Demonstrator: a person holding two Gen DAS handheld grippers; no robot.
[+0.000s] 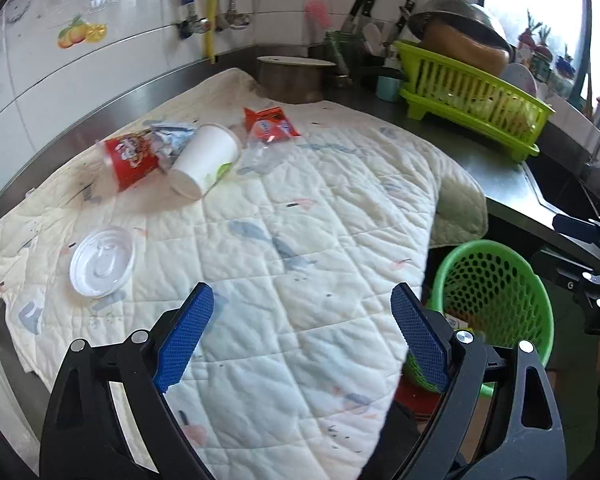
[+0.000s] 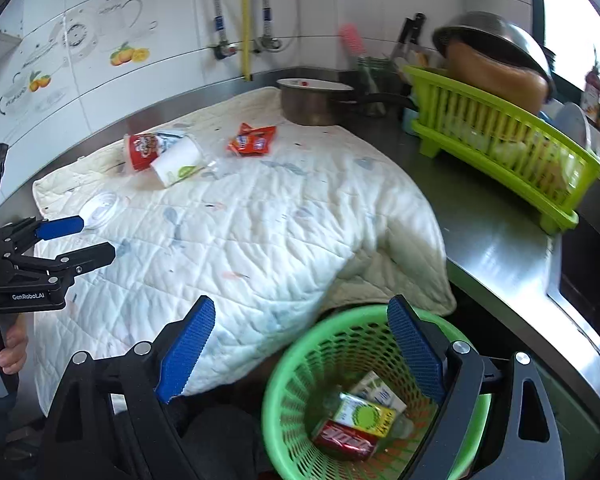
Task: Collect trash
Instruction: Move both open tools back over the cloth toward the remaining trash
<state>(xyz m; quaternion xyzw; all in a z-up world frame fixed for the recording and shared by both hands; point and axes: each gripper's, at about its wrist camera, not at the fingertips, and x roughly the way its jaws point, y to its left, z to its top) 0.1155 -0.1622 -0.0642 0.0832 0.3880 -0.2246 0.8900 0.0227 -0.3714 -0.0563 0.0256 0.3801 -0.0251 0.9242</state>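
Steel worktop (image 1: 496, 176) carries a quilt (image 1: 300, 240) with 2 cups (image 1: 204, 160), a lid (image 1: 102, 260) and wrappers (image 1: 270, 124). Both tongs, left (image 1: 302, 332) and right (image 2: 300, 344), are released and empty; basket (image 2: 300, 360) holds cartons (image 2: 366, 414).

A home kitchen is showing itself here: white wall tiles (image 2: 340, 8) with fruit stickers (image 2: 129, 54) are backing a steel table (image 2: 496, 240), a green dish rack (image 2: 500, 136) is holding a metal bowl (image 2: 496, 36), knives (image 1: 362, 2) are standing in the corner, and a pot (image 2: 312, 104) is sitting nearby.
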